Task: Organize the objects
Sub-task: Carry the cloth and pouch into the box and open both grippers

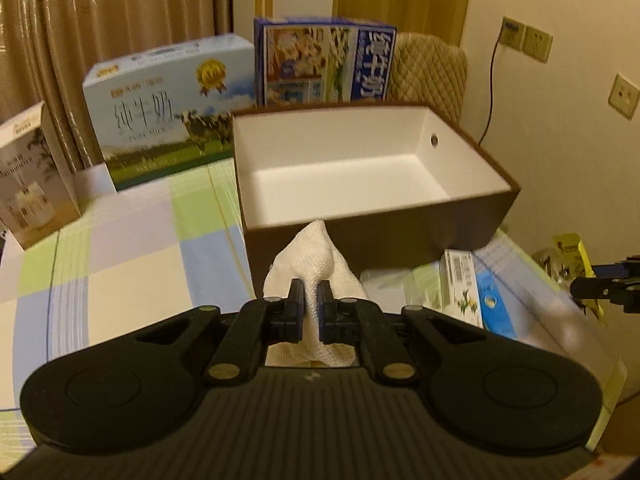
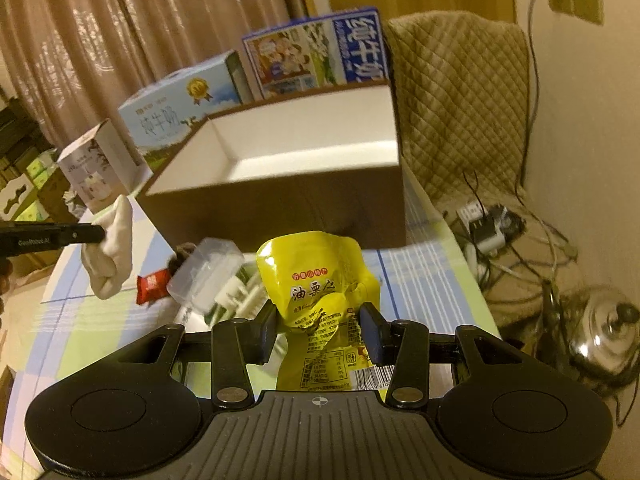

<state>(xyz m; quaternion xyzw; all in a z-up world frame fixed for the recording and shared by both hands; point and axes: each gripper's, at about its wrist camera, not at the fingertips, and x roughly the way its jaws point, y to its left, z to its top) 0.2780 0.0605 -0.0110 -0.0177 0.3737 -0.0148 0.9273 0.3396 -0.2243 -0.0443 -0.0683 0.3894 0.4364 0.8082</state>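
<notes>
Left claw (image 1: 311,300) is clamped tight on a white cloth (image 1: 316,256), jaws almost together with the fabric bunched up between them and hanging clear of the bench (image 1: 132,264). From my right wrist view I see the same cloth (image 2: 114,248) dangling off the left claw's tip at the left edge, in front of the box corner. Right claw (image 2: 320,330) grips a yellow snack pouch (image 2: 316,280), pads pressing its crumpled sides, jaws part way apart around it, pouch upright and facing me. Open brown box (image 1: 400,232) with white inside sits straight ahead of both claws, nothing visible in it. On the checked cloth just in front of the box: a clear plastic case (image 2: 208,276), a red wrapped sweet (image 2: 152,286) and a green-and-white carton (image 1: 460,284), all close together between the two claws. Behind the box stand two milk cartons, a pale blue one (image 1: 168,108) and a dark blue one (image 1: 324,64); a small white carton (image 1: 32,176) stands well off to the left. Quilted chair back (image 2: 460,92) is right of the box.
</notes>
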